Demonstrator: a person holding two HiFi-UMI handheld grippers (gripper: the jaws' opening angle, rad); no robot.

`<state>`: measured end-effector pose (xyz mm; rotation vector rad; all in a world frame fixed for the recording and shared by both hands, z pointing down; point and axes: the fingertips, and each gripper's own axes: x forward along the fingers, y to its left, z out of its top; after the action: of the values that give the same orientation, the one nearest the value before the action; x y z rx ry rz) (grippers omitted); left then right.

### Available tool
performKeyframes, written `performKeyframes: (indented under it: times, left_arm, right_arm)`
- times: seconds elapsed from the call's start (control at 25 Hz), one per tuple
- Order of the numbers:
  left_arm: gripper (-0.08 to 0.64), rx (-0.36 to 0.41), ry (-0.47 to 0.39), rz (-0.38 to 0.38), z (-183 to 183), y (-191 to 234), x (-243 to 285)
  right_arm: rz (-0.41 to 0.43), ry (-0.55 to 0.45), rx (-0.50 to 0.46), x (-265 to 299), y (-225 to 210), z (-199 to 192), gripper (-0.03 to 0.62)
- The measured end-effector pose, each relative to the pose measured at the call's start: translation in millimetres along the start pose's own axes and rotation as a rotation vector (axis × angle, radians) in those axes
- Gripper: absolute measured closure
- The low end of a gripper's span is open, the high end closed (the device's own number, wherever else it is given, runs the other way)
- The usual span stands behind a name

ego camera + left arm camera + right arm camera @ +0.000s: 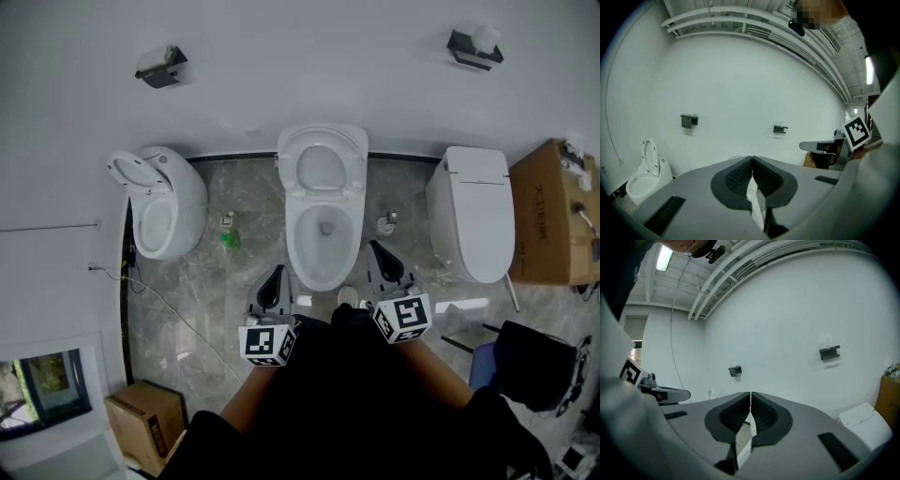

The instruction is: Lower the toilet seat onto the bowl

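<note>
Three toilets line the far wall [309, 66]. The middle toilet [323, 202] lies straight ahead, its seat [322, 150] tipped up at the far end of the bowl [302, 246]. The left tool [277, 270] and right tool [375, 246] are both pinched shut and empty, flanking the near rim. The right is slightly nearer the seat.
</note>
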<state>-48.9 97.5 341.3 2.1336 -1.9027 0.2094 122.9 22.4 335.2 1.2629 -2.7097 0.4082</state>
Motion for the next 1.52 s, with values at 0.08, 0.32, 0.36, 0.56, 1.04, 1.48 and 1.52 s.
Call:
performKeyframes:
  times: [0.08,0.32,0.36,0.56,1.04,1.48,1.52]
  left_arm:
    - [0.543,-0.003,0.016,0.006,-0.8,0.2,9.5]
    - [0.543,-0.022,0.04,0.021,-4.7,8.1,29.7]
    - [0.544,-0.027,0.038,0.019,-4.6,10.7,33.4]
    - [0.543,-0.033,0.041,-0.017,-4.3,32.6,61.0]
    - [0.543,0.006,0.1,-0.163,-10.4,83.1,175.1]
    - [0.543,0.017,0.129,-0.194,-13.8,126.2,265.2]
    - [0.543,0.018,0.129,-0.192,-13.9,130.3,271.9]
  right_arm:
    - [-0.006,-0.015,-0.013,6.0,-9.1,5.7,0.56]
    - [-0.014,0.006,-0.011,29.9,-30.9,1.8,0.56]
    - [-0.011,0.014,-0.009,34.9,-31.7,-0.5,0.56]
    - [0.012,0.054,-0.02,65.9,-23.0,-6.1,0.56]
    - [-0.023,0.147,-0.061,174.0,-33.3,-8.7,0.558]
    - [-0.128,0.21,-0.036,243.0,-73.8,-24.6,0.558]
    - [-0.133,0.216,-0.035,248.4,-76.7,-26.7,0.558]
